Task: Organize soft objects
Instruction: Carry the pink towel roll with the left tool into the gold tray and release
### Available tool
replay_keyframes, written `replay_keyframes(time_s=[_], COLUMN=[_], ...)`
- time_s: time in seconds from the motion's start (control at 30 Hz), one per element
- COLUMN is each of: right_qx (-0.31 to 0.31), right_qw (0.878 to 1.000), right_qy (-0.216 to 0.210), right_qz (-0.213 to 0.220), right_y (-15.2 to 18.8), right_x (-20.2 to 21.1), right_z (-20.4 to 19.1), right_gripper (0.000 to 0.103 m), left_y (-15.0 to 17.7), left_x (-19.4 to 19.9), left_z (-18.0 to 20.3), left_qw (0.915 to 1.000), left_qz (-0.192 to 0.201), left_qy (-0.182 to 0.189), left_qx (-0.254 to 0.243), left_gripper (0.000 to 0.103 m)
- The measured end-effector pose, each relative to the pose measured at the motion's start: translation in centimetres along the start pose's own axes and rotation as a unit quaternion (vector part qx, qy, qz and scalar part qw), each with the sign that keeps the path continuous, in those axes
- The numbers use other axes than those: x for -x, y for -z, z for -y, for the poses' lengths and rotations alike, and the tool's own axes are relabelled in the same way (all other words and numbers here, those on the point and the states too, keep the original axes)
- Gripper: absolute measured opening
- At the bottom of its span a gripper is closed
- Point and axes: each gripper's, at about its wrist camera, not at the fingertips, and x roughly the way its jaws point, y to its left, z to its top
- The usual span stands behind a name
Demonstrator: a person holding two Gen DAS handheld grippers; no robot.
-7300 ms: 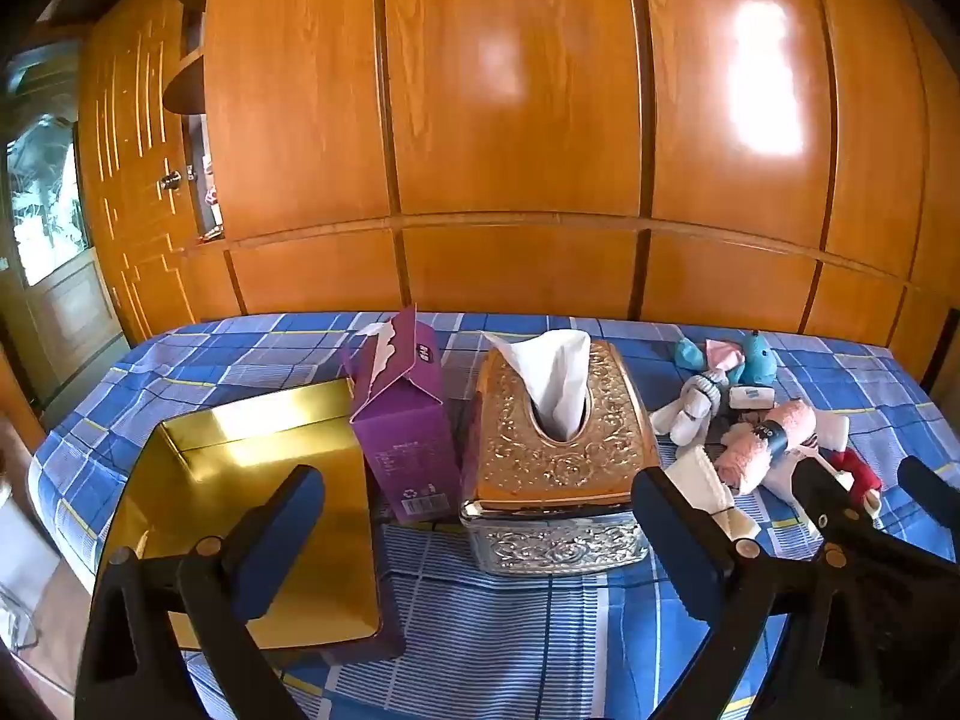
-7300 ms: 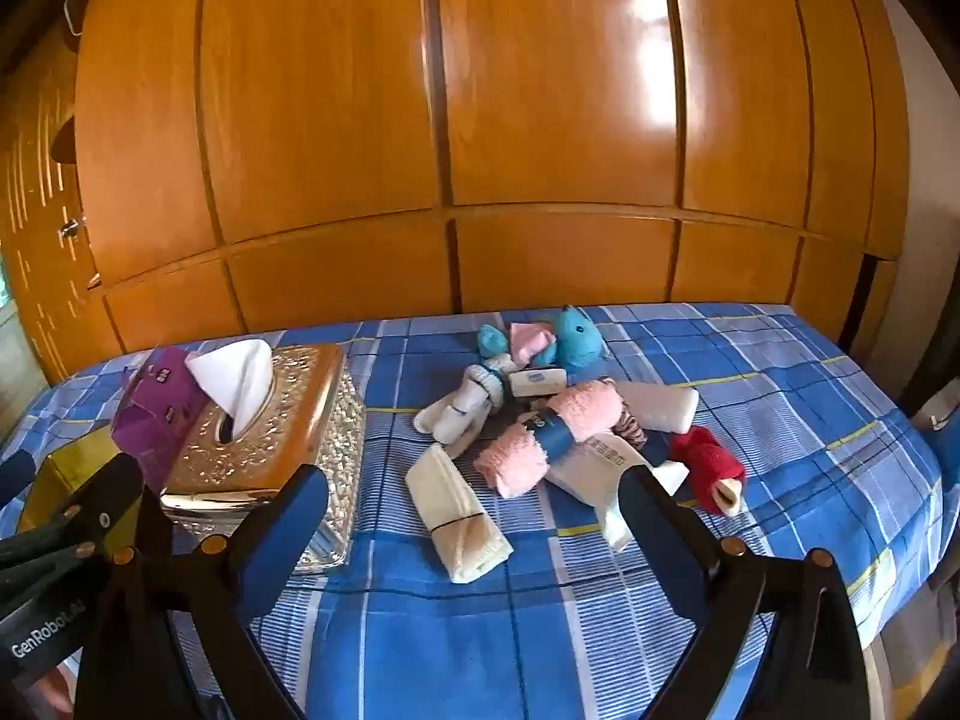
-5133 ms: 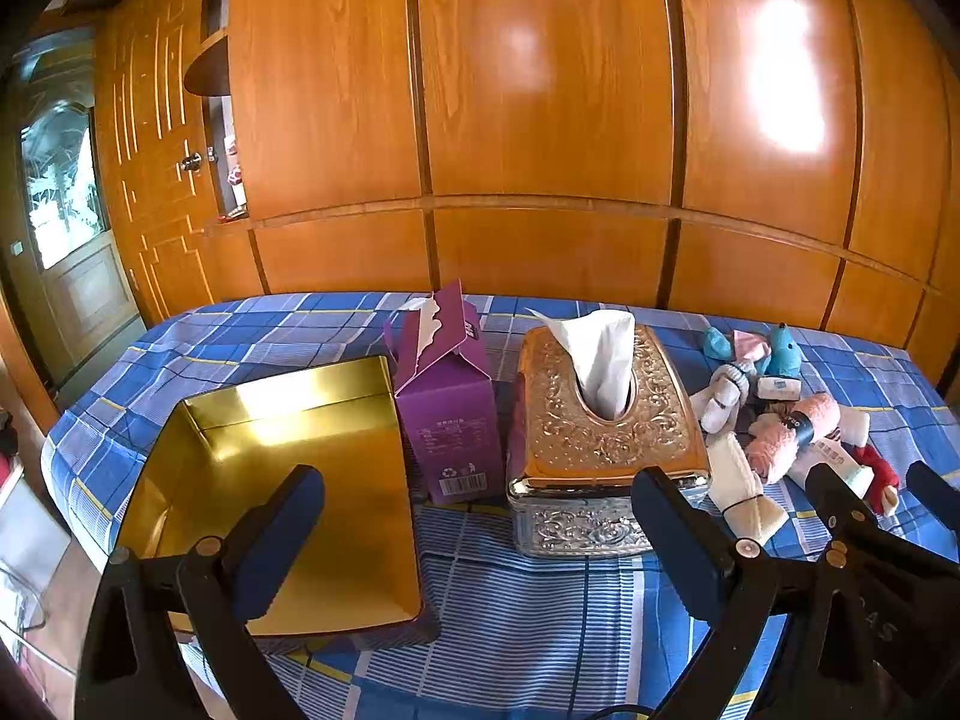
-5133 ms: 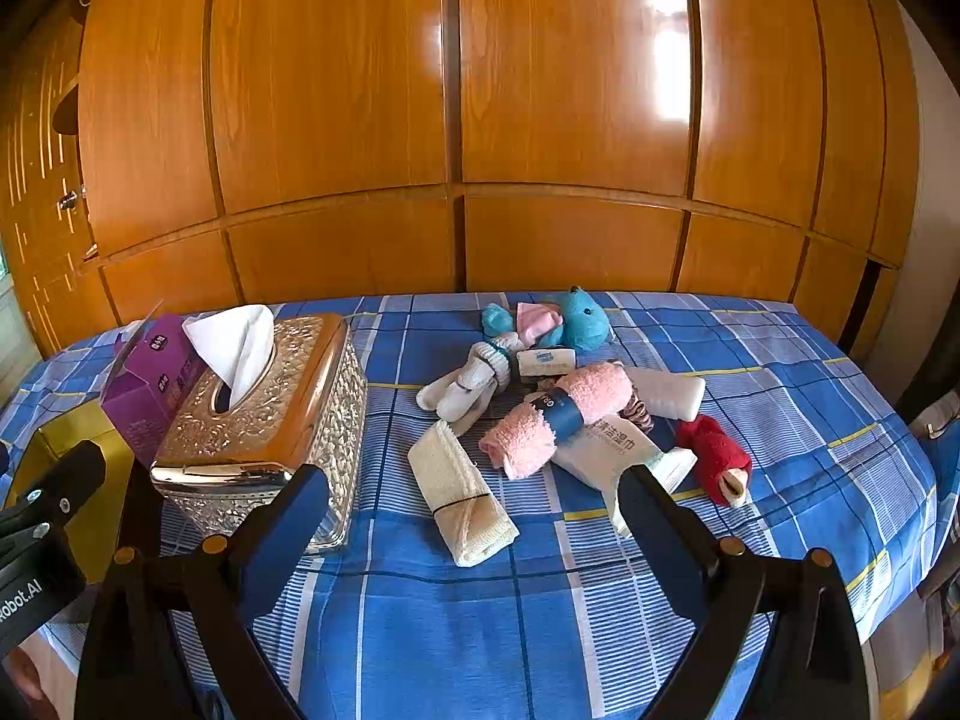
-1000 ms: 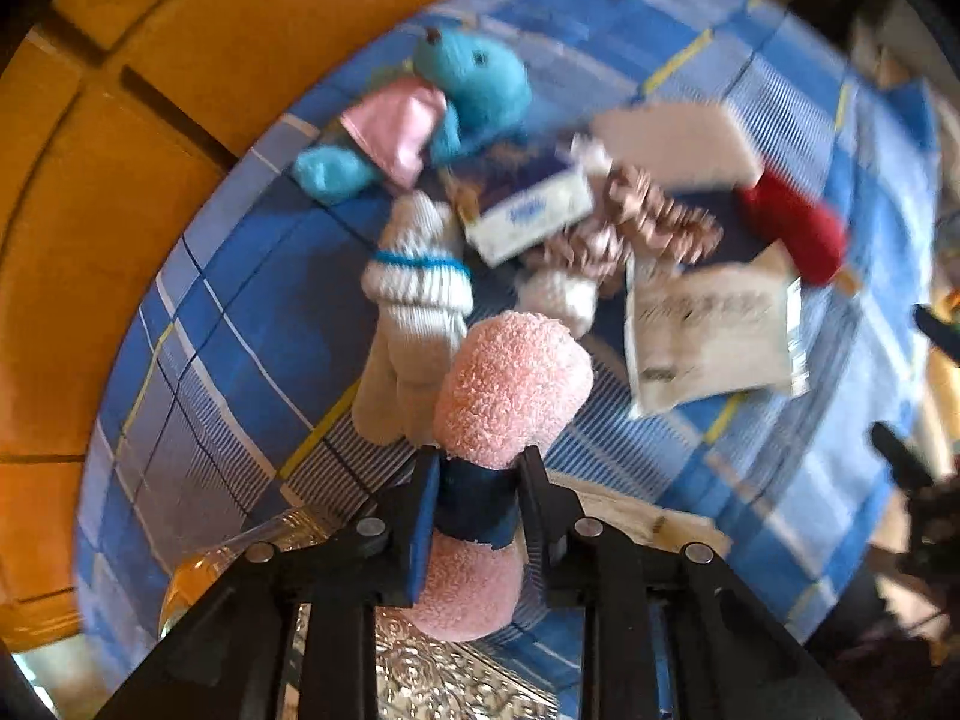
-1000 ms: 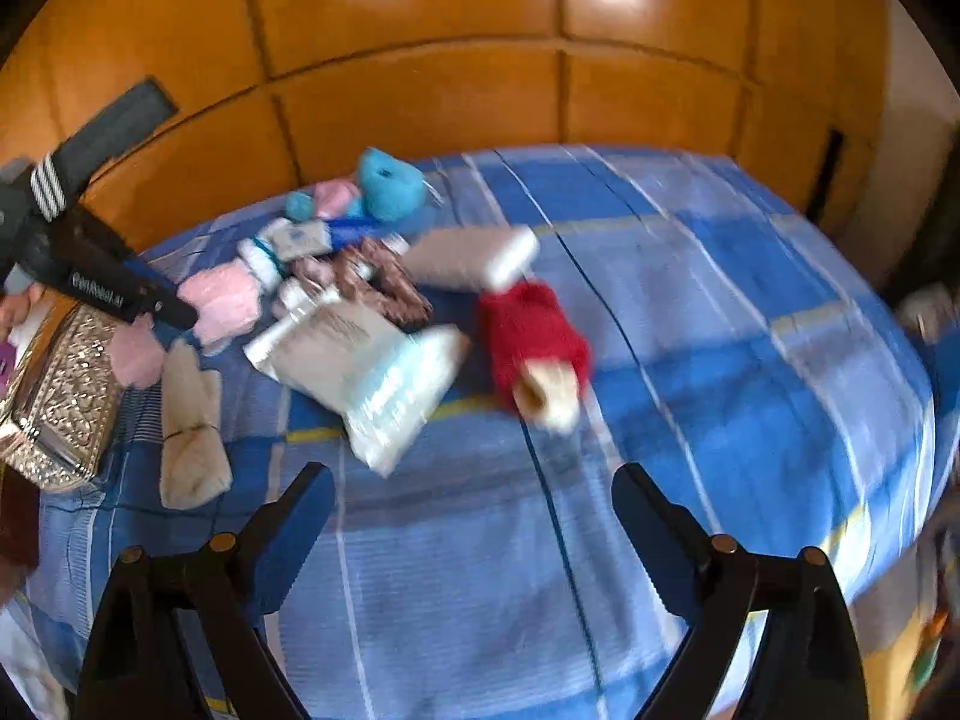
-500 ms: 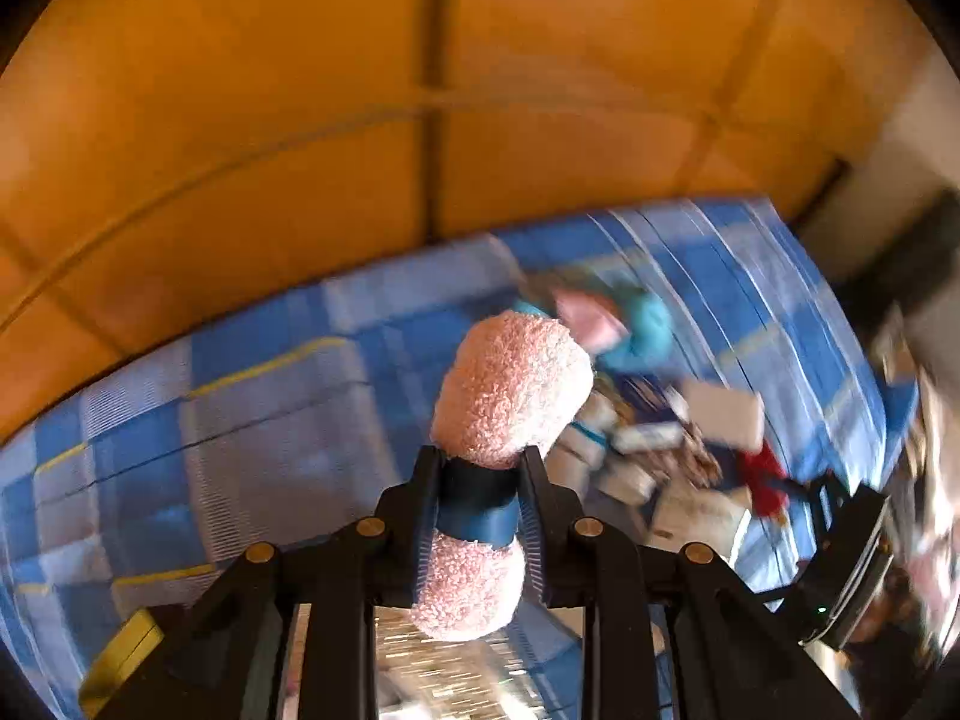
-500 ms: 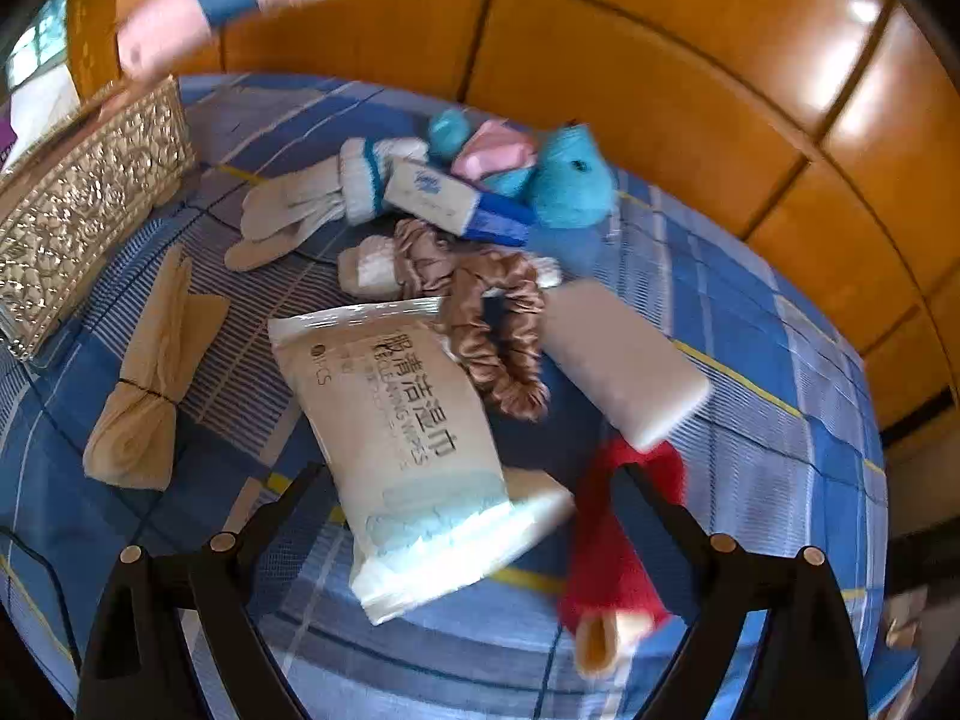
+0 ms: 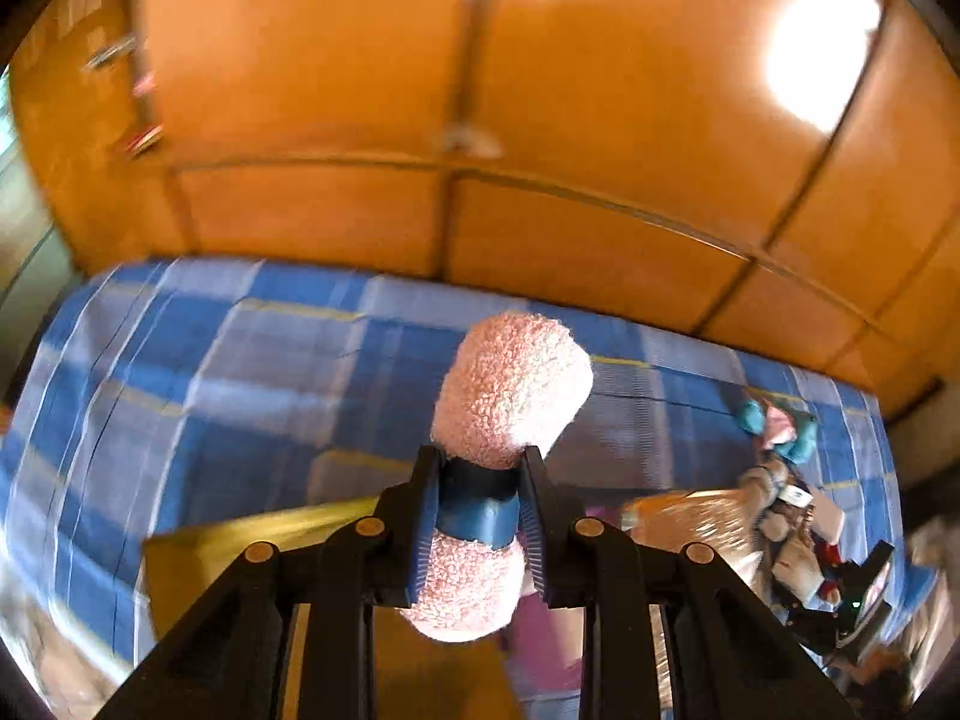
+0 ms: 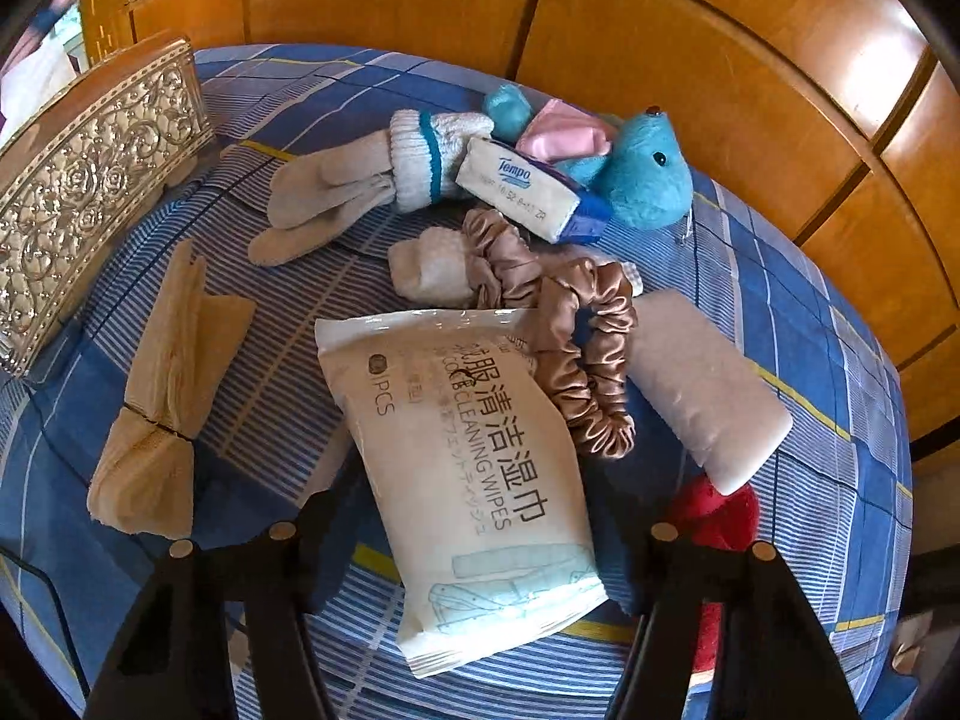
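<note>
Gripping pink towel roll (image 9: 510, 402) by its blue band, left claw (image 9: 480, 522) clamped tight, held up above gold tray (image 9: 252, 546) and blue checked table (image 9: 180, 372). Closing around wipes pack (image 10: 474, 468), right claw (image 10: 480, 546) about half wide, pack between the fingers, pads not yet seen pressing it. Just beyond wipes pack: brown scrunchie (image 10: 564, 330), Tempo tissues (image 10: 516, 186), blue plush (image 10: 642, 174), white socks (image 10: 372, 180). Left of pack: beige cloth (image 10: 168, 384), ornate tissue box (image 10: 90, 192). Right of pack: white pad (image 10: 702, 384), red sock (image 10: 720, 516).
</note>
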Motion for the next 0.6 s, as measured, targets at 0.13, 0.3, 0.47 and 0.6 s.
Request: replay_keyframes(time_s=[0.13,0.3,0.47,0.6], right_qx=[-0.014,-0.05,-0.084,-0.106], right_qw=[1.0,0.999,0.996,0.994], right_qy=[0.0,-0.016,-0.03,-0.023], right_qz=[0.0,-0.004,-0.009,-0.01], right_y=[0.4,0.9,1.3,1.6], right_x=[0.1,0.1,0.1,0.4], right_z=[-0.1,0.8,1.1,0.8], right_gripper=[0.066,0.066,0.056,0.055], left_y=[4.7,11.8,15.9,17.9], left_x=[0.4,-2.0,-4.2,-4.4], left_z=[-4.1,-6.2,-5.6,-5.1], left_qw=[0.9995,0.9972,0.9955,0.9962], left_qz=[-0.005,-0.037,-0.056,-0.041], left_qy=[-0.01,-0.01,-0.009,-0.035], left_qx=[0.029,0.064,0.075,0.069], left_gripper=[0.027,0.028,0.031,0.039])
